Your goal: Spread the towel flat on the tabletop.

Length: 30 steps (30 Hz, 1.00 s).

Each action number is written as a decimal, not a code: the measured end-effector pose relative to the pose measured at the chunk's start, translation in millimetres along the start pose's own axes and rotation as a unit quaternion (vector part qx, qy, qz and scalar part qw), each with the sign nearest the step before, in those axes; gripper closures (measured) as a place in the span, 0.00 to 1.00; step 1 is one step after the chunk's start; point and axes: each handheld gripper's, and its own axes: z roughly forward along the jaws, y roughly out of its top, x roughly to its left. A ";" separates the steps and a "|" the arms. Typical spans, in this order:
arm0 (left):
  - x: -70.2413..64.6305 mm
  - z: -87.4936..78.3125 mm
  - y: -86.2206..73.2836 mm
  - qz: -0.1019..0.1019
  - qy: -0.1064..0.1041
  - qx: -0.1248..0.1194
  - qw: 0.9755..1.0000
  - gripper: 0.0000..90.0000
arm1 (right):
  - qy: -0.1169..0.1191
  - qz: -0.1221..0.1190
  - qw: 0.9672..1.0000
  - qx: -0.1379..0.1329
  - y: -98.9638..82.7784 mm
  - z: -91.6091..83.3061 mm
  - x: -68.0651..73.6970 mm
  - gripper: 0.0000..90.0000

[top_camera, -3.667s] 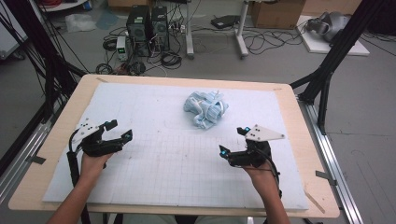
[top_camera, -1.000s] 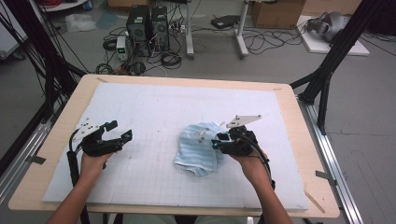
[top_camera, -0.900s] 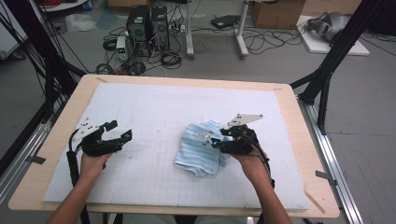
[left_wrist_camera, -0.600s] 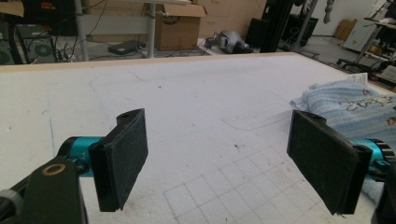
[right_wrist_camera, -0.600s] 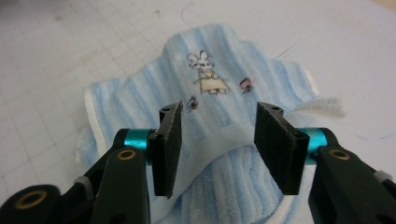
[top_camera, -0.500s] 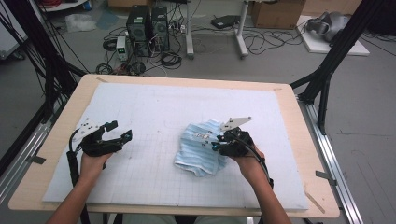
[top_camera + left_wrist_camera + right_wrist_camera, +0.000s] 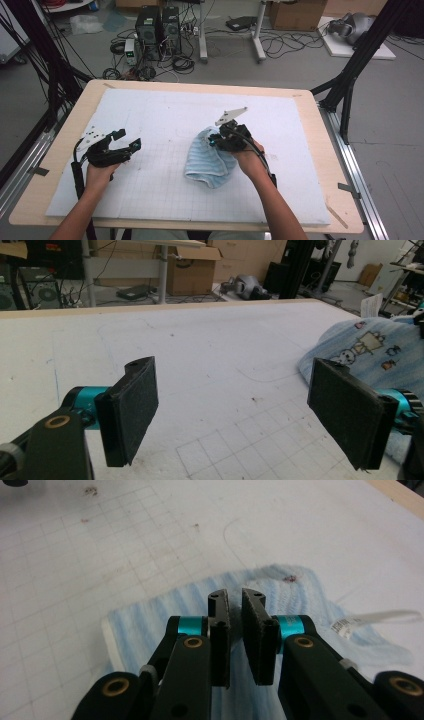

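From above, the pale blue striped towel [image 7: 209, 161] lies in a loose heap near the middle of the white gridded mat [image 7: 165, 112], a little toward the near edge, and the right gripper [image 7: 218, 139] sits over its far right corner with the person's hand right behind it. The left gripper [image 7: 126, 140] rests well off to the left on the bare mat, clear of the cloth. Looking along the left gripper [image 7: 245, 412], its two black pads stand wide apart with nothing but mat between them, and the towel [image 7: 370, 352], with its little cartoon print, lies off to the right and farther away. Along the right gripper [image 7: 235, 615], the jaws have just been closing and now stand nearly together with a thin slit left; the towel [image 7: 165, 615] spreads beneath and beyond them, its white label [image 7: 372, 618] trailing to the right, but I cannot tell whether any cloth is pinched between the pads. To my eye this is the pinching step of spreading or folding the towel. Next, I'd judge, the right hand must lift gently to prove its hold, while the left comes across to take another corner.
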 end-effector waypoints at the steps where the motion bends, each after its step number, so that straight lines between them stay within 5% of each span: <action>1: 0.2 -0.1 0.0 0.000 0.000 0.000 1.000 0.23 | 0.000 0.000 1.000 0.000 0.0 0.0 0.0 0.91; 8: 1.0 -0.4 0.0 -0.002 0.004 -0.001 1.000 0.23 | -0.027 -0.012 0.999 -0.036 32.1 30.1 -8.1 0.93; 14: 2.4 -1.1 0.3 -0.002 0.006 -0.001 1.000 0.23 | -0.027 0.002 0.999 -0.040 54.4 55.6 -14.5 0.93; 17: 2.8 -1.5 0.5 -0.002 0.006 0.000 1.000 0.23 | -0.053 0.006 0.998 -0.036 70.4 75.7 -23.6 0.93; 24: 3.0 -1.2 0.2 -0.002 0.004 0.003 1.000 0.23 | -0.052 0.039 0.997 -0.036 76.6 105.1 -41.2 0.92; 27: 4.0 -0.5 -0.5 -0.004 0.003 0.005 1.000 0.24 | -0.063 0.033 0.997 -0.028 78.2 115.9 -31.4 0.66; 28: 4.4 -0.4 -0.7 -0.004 0.001 0.006 1.000 0.24 | -0.063 0.033 0.997 -0.028 78.2 115.9 -31.4 0.66; 30: 3.9 -0.1 -1.0 -0.005 0.001 0.007 1.000 0.25 | -0.076 0.040 0.995 -0.050 76.5 103.1 -29.3 0.53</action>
